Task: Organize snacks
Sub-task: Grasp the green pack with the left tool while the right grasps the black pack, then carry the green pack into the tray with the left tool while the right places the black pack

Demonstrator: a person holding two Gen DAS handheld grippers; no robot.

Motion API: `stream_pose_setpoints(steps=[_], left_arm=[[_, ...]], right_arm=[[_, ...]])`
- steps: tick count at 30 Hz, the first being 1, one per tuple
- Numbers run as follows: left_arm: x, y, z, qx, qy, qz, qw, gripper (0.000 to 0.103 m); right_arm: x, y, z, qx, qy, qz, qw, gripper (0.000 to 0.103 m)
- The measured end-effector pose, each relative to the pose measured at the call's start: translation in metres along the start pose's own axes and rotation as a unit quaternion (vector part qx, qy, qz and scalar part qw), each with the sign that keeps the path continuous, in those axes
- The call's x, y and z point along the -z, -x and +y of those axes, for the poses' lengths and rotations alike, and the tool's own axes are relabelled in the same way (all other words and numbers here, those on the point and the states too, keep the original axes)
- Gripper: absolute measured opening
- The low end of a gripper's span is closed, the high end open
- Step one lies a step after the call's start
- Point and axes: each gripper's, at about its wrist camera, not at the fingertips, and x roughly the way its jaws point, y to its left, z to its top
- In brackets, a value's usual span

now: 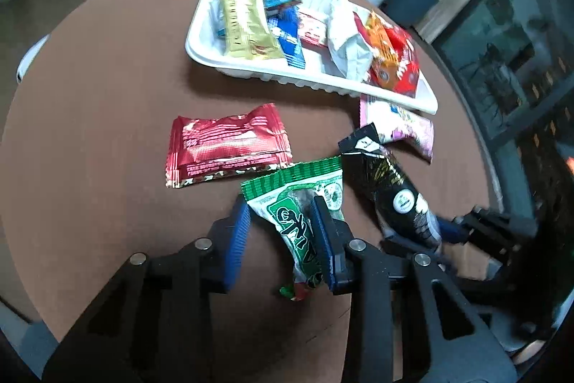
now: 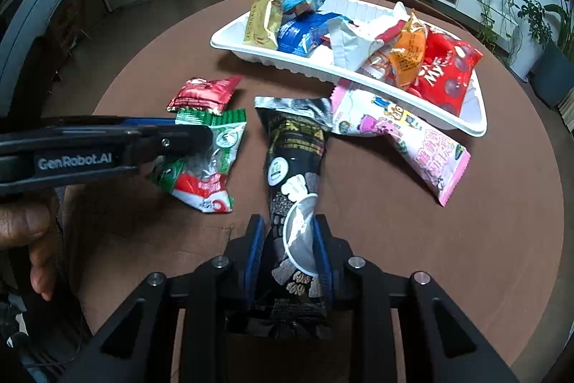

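Observation:
A white tray (image 1: pixel 201 42) (image 2: pixel 229 42) holding several snack packets stands at the far side of the round brown table. My left gripper (image 1: pixel 281 221) has its fingers around a green and white packet (image 1: pixel 301 203) (image 2: pixel 215 153), with a gap at the left pad. My right gripper (image 2: pixel 288 239) is shut on a black packet (image 2: pixel 294 160) (image 1: pixel 387 182) that reaches toward the tray. A red packet (image 1: pixel 226 146) (image 2: pixel 202 94) lies on the table left of them. A pink and white packet (image 1: pixel 398 128) (image 2: pixel 405 139) lies against the tray's near rim.
The brown table (image 1: pixel 107 96) (image 2: pixel 502 203) has bare surface to the left and front. The left gripper's body (image 2: pixel 89 149) crosses the right wrist view at the left. Potted plants and a white shelf stand behind the table.

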Motion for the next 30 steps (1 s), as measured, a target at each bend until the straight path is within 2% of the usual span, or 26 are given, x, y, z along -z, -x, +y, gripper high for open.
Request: stream_pose_setpoints(steps=[4,10,12,13,17,22,30], left_arm=[[0.000,-0.004,-0.017,-0.031,-0.058,0.022,0.9976,0.032],[-0.001,-0.009,-0.032,-0.008,-0.080,0.037,0.9960,0.032],[0.001,-0.010,-0.036,0.010,-0.088,0.041,0.9952,0.018],[0.002,-0.011,-0.038,0.024,-0.091,0.046,0.9945,0.017],[0.008,-0.014,-0.049,0.036,-0.107,0.044,0.9926,0.014],[0.013,-0.013,-0.053,0.053,-0.114,0.043,0.9911,0.012],[0.025,0.005,-0.036,0.073,-0.092,0.027,0.9927,0.009]], right_arm=[[0.001,0.001,-0.003,0.012,-0.006,-0.003,1.000,0.038],[-0.005,-0.004,0.000,0.012,0.004,0.005,1.000,0.038],[-0.006,-0.006,0.000,0.004,0.004,0.006,1.000,0.030],[-0.006,-0.005,0.000,0.002,0.002,0.006,1.000,0.028],[-0.004,-0.005,-0.003,-0.003,-0.008,0.001,1.000,0.025],[0.000,-0.002,-0.007,-0.013,-0.028,-0.007,0.999,0.023],[0.010,0.018,-0.015,-0.030,-0.065,-0.037,0.997,0.022]])
